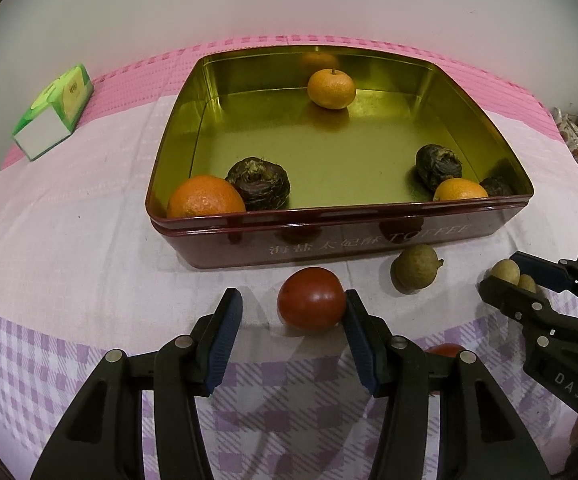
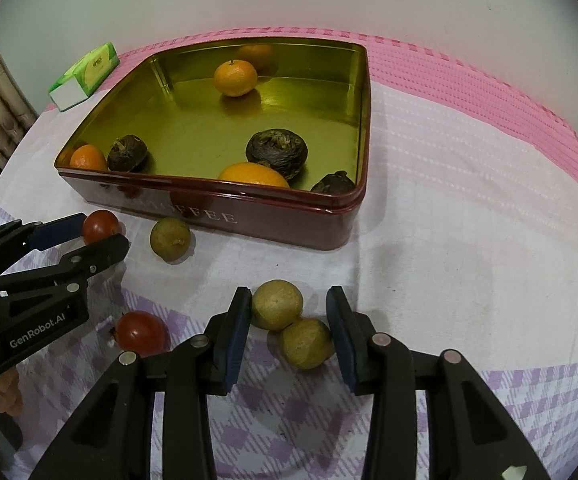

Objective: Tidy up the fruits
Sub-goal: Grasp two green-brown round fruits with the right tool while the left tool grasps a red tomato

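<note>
Near the dark red toffee tin holding oranges and dark fruits, the left gripper stands open beside a red tomato, while the right gripper, jaws apart, brackets two tan-green round fruits on the checked cloth.

Three oranges, three dark water chestnuts (all in tin), two tomatoes, three longans.

white wall, checked tablecloth (pink edge)
</note>
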The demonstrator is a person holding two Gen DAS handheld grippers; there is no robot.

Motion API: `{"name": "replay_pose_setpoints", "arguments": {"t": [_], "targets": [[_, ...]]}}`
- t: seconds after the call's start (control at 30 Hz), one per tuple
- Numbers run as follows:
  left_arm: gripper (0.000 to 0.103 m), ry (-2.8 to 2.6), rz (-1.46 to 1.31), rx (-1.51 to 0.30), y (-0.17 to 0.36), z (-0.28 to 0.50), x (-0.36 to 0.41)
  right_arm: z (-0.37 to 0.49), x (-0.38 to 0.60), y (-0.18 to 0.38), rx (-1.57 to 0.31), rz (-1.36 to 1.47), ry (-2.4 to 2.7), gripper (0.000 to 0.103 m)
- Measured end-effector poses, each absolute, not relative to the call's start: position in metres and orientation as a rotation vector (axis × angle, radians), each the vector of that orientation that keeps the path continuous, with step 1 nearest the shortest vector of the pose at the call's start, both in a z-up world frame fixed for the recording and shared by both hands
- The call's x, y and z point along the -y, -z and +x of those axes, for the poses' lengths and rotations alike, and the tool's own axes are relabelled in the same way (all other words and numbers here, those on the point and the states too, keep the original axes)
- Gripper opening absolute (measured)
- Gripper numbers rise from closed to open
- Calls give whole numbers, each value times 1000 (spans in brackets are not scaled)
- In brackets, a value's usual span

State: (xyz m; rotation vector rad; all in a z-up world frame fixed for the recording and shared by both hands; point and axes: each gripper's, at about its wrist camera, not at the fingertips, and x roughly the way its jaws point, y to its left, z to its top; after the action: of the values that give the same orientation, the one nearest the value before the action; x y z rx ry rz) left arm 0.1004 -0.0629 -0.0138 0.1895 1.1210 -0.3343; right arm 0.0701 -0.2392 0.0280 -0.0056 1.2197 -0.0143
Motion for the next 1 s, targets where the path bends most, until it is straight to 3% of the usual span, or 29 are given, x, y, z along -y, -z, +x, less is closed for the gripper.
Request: {"name": "replay_pose_setpoints", "arguments": {"t": [0.8,1.0], "targets": [[33,376,191,-1100,11,96,64,71,238,-26,-1217,-13,19,38],[32,402,154,-1111,11,98,58,71,239,-27,-1218,-11,21,37]]}}
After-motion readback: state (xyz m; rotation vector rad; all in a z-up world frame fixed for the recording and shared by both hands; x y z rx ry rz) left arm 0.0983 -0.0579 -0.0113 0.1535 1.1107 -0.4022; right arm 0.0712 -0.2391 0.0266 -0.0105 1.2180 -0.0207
